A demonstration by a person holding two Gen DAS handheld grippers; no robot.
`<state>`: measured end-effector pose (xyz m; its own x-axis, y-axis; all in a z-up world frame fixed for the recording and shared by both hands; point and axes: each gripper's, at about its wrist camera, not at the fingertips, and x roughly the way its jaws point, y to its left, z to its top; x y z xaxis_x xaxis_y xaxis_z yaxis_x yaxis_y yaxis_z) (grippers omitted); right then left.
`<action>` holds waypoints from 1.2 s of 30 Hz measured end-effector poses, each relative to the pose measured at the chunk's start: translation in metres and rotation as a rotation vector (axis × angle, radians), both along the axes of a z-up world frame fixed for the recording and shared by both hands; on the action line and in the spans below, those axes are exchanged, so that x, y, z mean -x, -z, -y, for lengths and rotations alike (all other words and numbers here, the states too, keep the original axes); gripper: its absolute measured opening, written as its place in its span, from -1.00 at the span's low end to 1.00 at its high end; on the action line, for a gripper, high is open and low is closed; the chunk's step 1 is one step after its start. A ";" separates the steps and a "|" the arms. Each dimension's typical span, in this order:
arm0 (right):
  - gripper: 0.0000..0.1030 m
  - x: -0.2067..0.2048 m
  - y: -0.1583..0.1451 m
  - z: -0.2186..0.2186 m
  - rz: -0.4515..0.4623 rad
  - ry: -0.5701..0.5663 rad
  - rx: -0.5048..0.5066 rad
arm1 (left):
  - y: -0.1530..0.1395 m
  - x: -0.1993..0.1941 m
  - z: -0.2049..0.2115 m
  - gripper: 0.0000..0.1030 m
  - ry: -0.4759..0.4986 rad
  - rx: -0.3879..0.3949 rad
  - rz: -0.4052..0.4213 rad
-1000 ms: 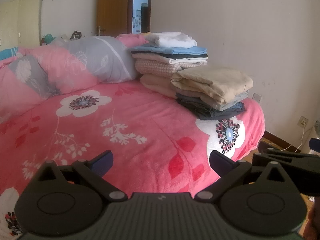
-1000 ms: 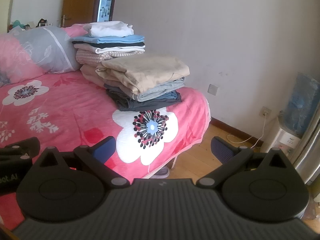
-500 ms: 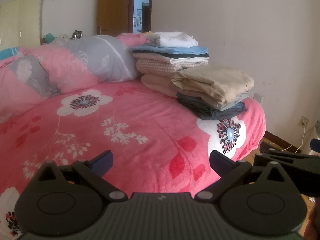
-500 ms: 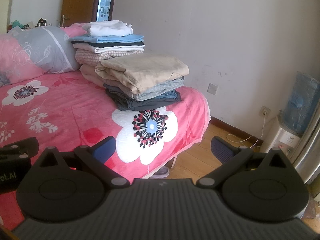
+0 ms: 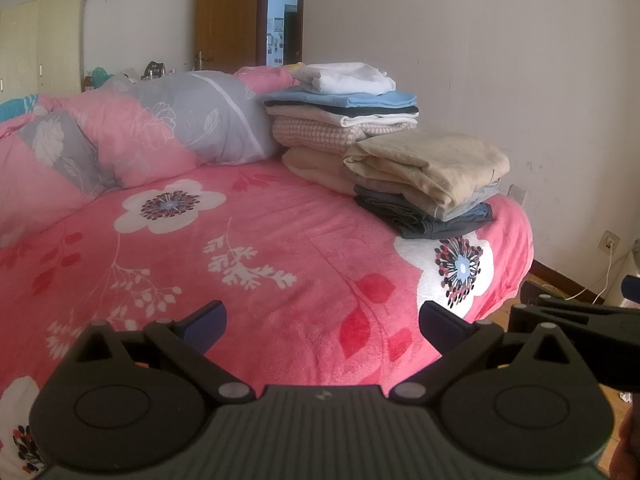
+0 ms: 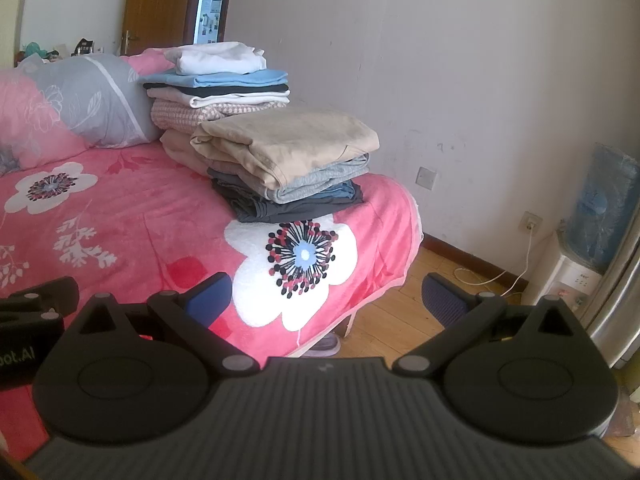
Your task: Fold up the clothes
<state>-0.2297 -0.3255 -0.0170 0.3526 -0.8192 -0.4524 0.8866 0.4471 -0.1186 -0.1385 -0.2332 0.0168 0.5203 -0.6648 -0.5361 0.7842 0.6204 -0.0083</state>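
Note:
Two stacks of folded clothes sit at the far right corner of the bed. The near stack has a beige garment on top of grey and dark ones. The far, taller stack has a white garment on top, then blue, black, white and pink check. My left gripper is open and empty, over the pink floral bedspread. My right gripper is open and empty, over the bed's right edge; it also shows at the right of the left wrist view.
A pink and grey quilt is bunched at the head of the bed. Wooden floor, a wall socket with a cable and a water dispenser lie right of the bed. A door stands behind.
Both views have shifted only slightly; the stacks sit a touch further right and lower in the left wrist view. Both grippers stay open and empty.

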 end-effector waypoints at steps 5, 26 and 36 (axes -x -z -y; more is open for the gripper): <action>0.97 0.000 0.000 0.000 0.001 0.000 -0.001 | 0.001 -0.001 0.000 0.99 -0.001 -0.001 0.000; 0.97 0.000 0.000 0.001 0.002 0.001 -0.005 | 0.002 -0.001 0.002 0.99 -0.004 -0.007 0.000; 0.97 0.001 0.002 0.000 0.001 0.000 -0.005 | 0.002 0.000 0.001 0.99 -0.006 -0.007 0.000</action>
